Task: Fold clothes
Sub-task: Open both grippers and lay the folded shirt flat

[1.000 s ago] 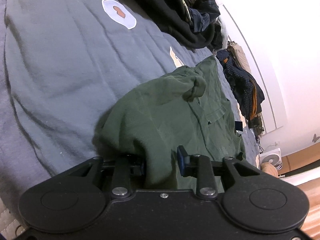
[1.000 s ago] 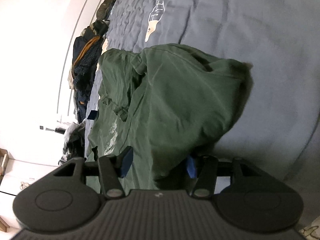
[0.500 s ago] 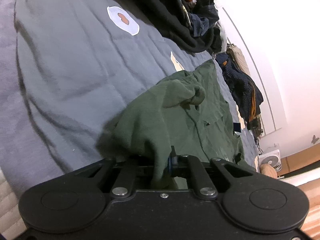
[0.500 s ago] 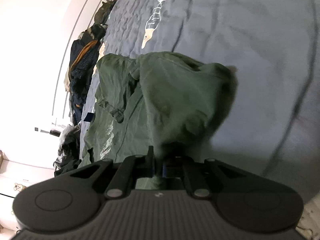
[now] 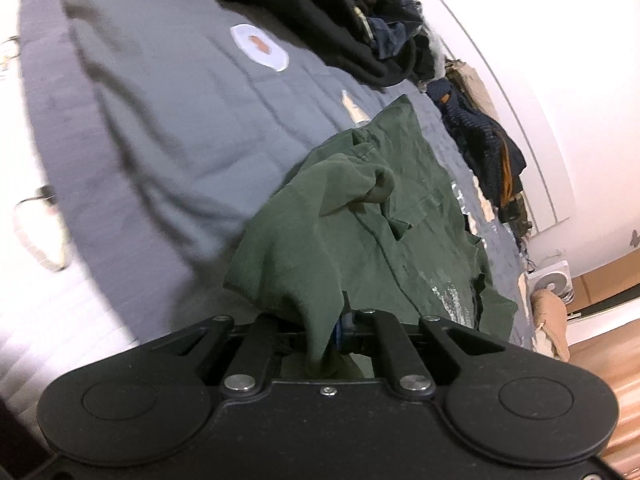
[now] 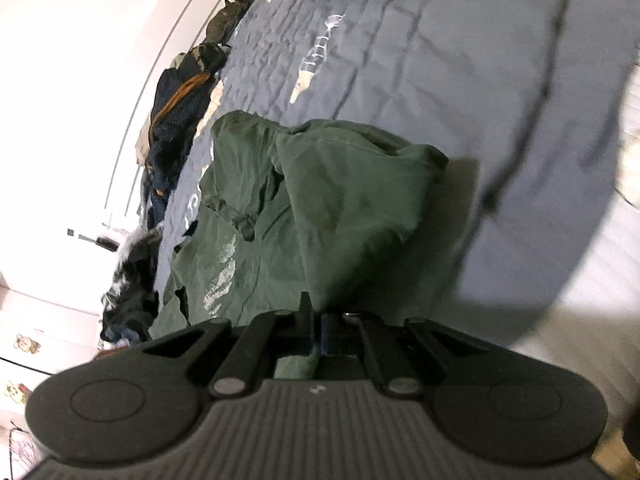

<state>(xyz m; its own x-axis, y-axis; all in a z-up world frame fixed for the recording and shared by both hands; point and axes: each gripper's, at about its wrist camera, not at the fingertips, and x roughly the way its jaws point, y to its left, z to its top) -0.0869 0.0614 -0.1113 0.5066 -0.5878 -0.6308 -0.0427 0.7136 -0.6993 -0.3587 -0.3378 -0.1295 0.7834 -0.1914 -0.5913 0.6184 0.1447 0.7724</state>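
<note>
Green shirt (image 5: 360, 240), rumpled, apparently print-side up

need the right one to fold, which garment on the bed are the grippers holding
The green shirt: both the left gripper and the right gripper are shut on it. The dark clothes lie untouched by the wall.

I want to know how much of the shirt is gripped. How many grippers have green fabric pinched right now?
2. The left gripper is shut on one near edge of the green shirt; the right gripper is shut on another, both over the grey bedcover.
</note>
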